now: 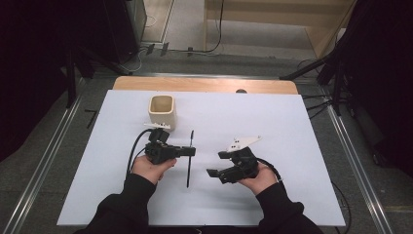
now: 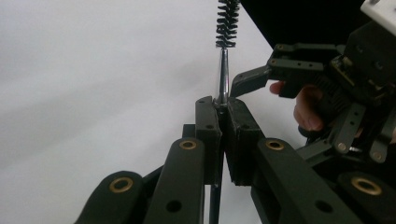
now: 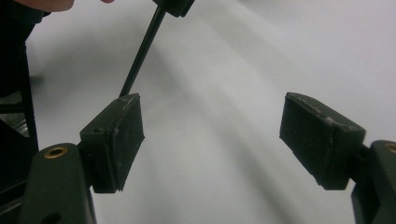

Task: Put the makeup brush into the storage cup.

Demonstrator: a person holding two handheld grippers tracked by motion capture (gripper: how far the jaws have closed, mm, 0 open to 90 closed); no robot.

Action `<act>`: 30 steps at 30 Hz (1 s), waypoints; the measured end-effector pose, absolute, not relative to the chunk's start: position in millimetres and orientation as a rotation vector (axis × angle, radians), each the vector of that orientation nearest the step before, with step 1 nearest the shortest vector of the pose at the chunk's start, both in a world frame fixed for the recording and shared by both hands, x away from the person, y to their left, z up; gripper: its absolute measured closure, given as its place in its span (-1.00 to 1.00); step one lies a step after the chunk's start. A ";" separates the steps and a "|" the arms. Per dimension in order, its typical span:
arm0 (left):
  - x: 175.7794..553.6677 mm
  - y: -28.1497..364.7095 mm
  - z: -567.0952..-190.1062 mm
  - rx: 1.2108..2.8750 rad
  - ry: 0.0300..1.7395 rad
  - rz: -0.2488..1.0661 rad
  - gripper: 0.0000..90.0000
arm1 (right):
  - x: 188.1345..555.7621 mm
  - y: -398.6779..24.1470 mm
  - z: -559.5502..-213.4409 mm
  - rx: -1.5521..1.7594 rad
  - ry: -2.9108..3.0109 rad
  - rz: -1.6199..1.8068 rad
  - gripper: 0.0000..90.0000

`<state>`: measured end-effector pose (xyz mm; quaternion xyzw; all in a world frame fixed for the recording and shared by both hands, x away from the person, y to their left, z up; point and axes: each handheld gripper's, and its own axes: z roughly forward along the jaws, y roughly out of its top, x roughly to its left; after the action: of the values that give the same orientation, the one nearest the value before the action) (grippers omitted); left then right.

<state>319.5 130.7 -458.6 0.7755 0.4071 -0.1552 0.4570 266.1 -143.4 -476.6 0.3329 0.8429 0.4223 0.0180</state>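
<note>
Left gripper (image 1: 191, 151) clamps a thin bottle brush (image 1: 189, 161) over the white bench (image 1: 292, 195); right gripper (image 1: 216, 165) stands open beside it.

In the high view the brush runs as a dark line from near the middle of the bench toward the person, and the left jaws are closed on its shaft partway along. The left gripper view shows the two pads pressed together on the metal stem, with the black bristles (image 2: 227, 23) beyond them. The right gripper sits just to the right of the brush, its jaws spread wide with nothing between them; in the right gripper view the pads (image 3: 114, 140) stand well apart over bare bench, the brush's dark handle (image 3: 142, 53) slanting past the left pad. A cream square cup (image 1: 161, 110) stands upright farther back, apart from both grippers.
</note>
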 end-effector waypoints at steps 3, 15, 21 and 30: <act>319.2 130.9 -458.1 1.915 1.000 -0.379 0.90 | 266.6 -149.0 -475.7 1.014 2.622 1.318 -0.51; 320.0 136.1 -456.4 1.920 0.998 -0.376 0.90 | 264.4 -170.9 -472.3 1.010 2.615 1.284 -0.52; 321.2 140.9 -455.2 1.922 0.996 -0.376 0.90 | 261.7 -183.4 -471.6 1.017 2.606 1.283 -0.52; 321.9 145.5 -453.3 1.920 0.998 -0.370 0.90 | 252.4 -202.7 -474.9 1.028 2.590 1.285 -0.52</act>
<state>321.9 145.5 -453.3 0.7785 0.4046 -0.1502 0.4557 252.4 -202.7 -474.9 0.3348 0.8435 0.4184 0.0363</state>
